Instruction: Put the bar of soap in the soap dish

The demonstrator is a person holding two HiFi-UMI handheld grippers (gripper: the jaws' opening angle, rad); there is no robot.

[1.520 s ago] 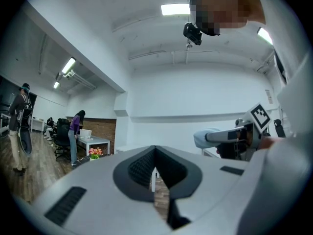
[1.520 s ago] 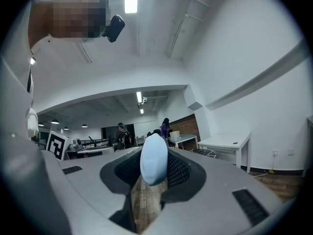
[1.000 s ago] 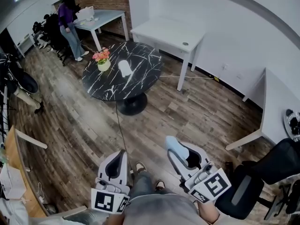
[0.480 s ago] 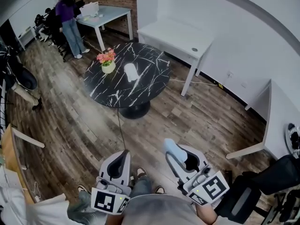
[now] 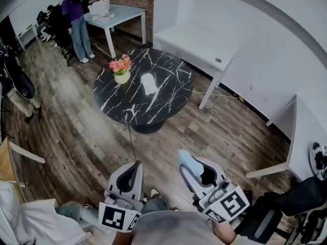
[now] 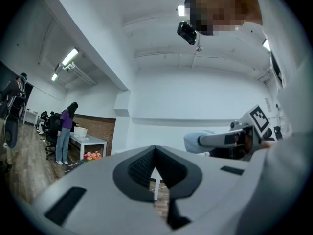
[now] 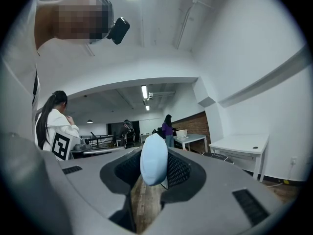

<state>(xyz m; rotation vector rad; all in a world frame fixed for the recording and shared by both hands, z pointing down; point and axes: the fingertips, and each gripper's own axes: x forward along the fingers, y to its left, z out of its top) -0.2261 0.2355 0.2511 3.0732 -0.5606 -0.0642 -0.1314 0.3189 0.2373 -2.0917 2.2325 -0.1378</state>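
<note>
Wood-plank floor (image 5: pixel 225 131), white walls. A round black marble table (image 5: pixel 127 106) stands ahead and carries a pot of pink flowers (image 5: pixel 121 70) with the white soap dish (image 5: pixel 148 83) just beside it. The right gripper (image 5: pixel 195 168) is clamped on the pale blue bar of soap (image 7: pixel 153 159), held upright between its pads, well apart from the dish. The left gripper (image 6: pixel 155 166) has its jaws together with nothing between them. A person in a purple top (image 5: pixel 76 19) stands at a far white desk (image 5: pixel 120 14).

no readable text, label, brand, number or sign on anything in view
</note>
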